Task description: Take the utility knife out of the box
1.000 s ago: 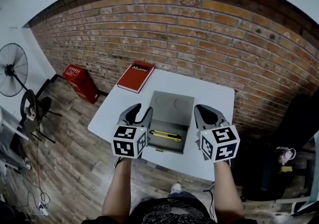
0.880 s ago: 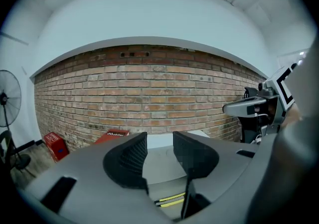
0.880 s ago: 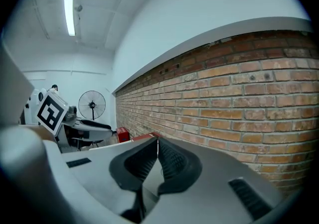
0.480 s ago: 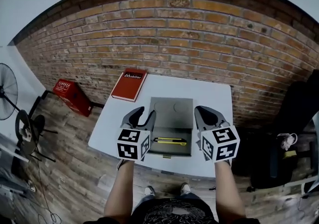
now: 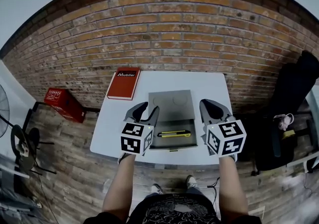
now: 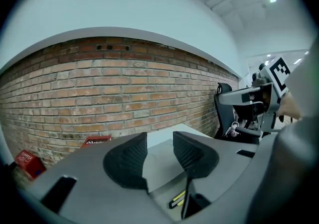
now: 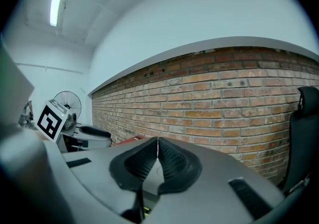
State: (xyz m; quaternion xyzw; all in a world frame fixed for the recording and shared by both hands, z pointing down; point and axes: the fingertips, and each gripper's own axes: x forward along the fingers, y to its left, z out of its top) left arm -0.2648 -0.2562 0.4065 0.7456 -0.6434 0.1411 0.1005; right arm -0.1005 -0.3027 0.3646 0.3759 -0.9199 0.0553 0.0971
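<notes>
A yellow and black utility knife lies crosswise in the tray of an open grey box. The box's lid lies flat behind the tray, on the white table. My left gripper hovers at the box's left side, open and empty. In the left gripper view the knife shows low between the left gripper fingers. My right gripper hangs at the box's right side, shut with nothing in it. In the right gripper view the right gripper pads touch.
A red book lies on the table's back left corner. A red crate stands on the wooden floor at left, with a fan beyond it. A brick wall runs behind the table. A black chair is at right.
The head view has swung, so the table and box sit more centred and square. The left gripper has edged slightly toward the box. Jaws are unchanged and the knife has not moved.
</notes>
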